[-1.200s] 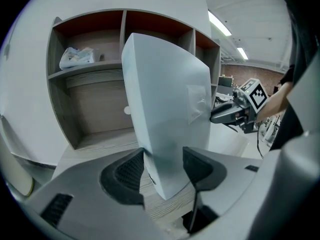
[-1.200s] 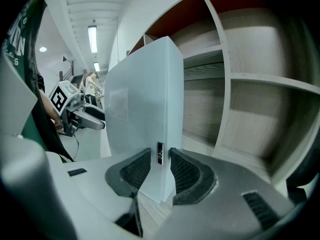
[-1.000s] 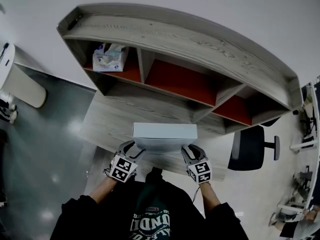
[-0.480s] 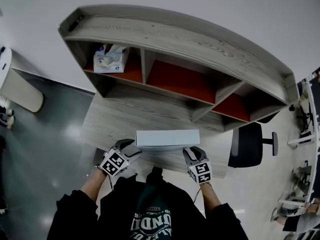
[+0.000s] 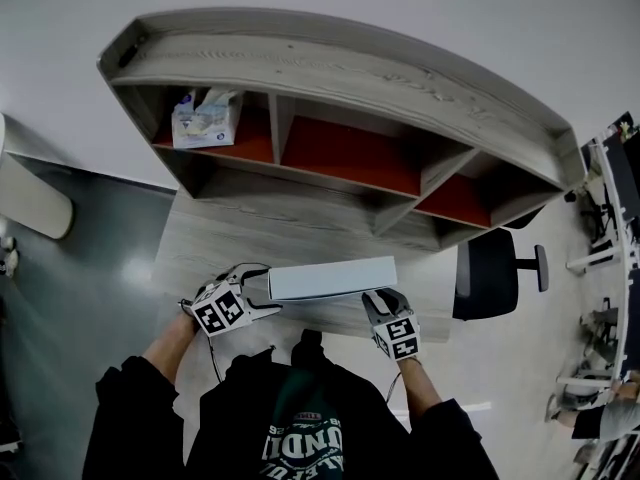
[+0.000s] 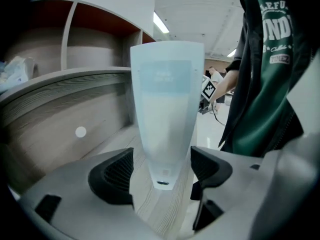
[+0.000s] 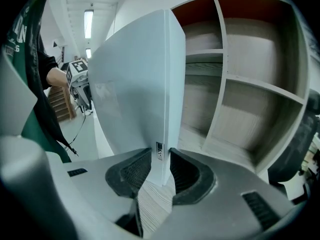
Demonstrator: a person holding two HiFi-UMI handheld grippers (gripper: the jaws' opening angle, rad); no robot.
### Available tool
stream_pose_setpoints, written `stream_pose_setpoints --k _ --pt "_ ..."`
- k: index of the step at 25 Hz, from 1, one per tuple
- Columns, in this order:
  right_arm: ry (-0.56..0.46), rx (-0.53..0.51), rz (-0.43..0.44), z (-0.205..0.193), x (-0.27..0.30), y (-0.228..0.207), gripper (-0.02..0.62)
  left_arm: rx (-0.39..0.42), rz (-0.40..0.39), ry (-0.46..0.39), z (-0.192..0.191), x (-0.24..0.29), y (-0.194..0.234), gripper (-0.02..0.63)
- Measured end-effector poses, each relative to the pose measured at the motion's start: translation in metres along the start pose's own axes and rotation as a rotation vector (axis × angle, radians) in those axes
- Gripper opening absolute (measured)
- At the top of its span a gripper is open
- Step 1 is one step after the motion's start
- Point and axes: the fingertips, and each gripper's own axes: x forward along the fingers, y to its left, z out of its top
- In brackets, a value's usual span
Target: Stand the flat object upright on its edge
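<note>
box (image 5: 330, 278): a flat white slab was found standing on its long edge on the desk (image 5: 225, 248), near the front edge, with a broad face turned toward the person.
box footing: the lower edge appeared to be set on the wood, though the contact line was not clearly shown in any view.
left gripper (image 5: 262, 288): it was positioned at the box's left end. its jaws had just been opening and were spread wide, with the narrow end of the box between them.
left pads (image 6: 116, 176): both were seen apart from the box, a gap being left on each side, so nothing was grasped.
right gripper (image 5: 380, 300): it was clamped on the box's right end, low down by the bottom corner.
right pads (image 7: 136, 174): they were pressed against the two broad faces, and a small dark mark on the narrow end was seen just above them.
shelf (image 5: 340, 78): a grey wooden unit with red back panels was set along the back of the desk, well behind the box.
tissue pack (image 5: 205, 118): it was seen lying in the shelf's leftmost compartment.
chair (image 5: 490, 273): a dark seat was seen beside the desk's right end, apart from the box.
top (image 5: 300, 438): a green printed garment under a dark jacket was shown at the bottom of the head view.
</note>
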Motion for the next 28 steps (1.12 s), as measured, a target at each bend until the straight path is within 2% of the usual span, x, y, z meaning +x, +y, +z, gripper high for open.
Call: stream_pose_setpoints --k 3,7,10,16,25,28 --pt "0.010 0.005 -0.006 -0.001 0.000 0.000 0.133 0.039 -0.036 -0.006 0.009 0.005 0.000 0.348" --pt "0.020 0.018 -0.011 -0.002 0.001 0.001 0.130 0.052 -0.070 -0.016 0.014 0.012 -0.003 0.345" --pt "0.024 0.025 -0.012 -0.002 0.002 0.001 0.131 0.062 -0.084 -0.026 0.017 0.016 -0.005 0.316" --pt "0.029 0.067 -0.003 -0.003 0.001 0.000 0.129 0.019 -0.064 -0.062 0.023 0.018 -0.004 0.314" --pt "0.033 0.081 -0.009 -0.002 0.000 -0.002 0.127 0.019 -0.075 -0.092 0.032 0.034 -0.018 0.324" --pt "0.024 0.089 -0.012 -0.002 0.001 -0.004 0.124 0.000 -0.058 -0.130 0.042 0.038 -0.019 0.322"
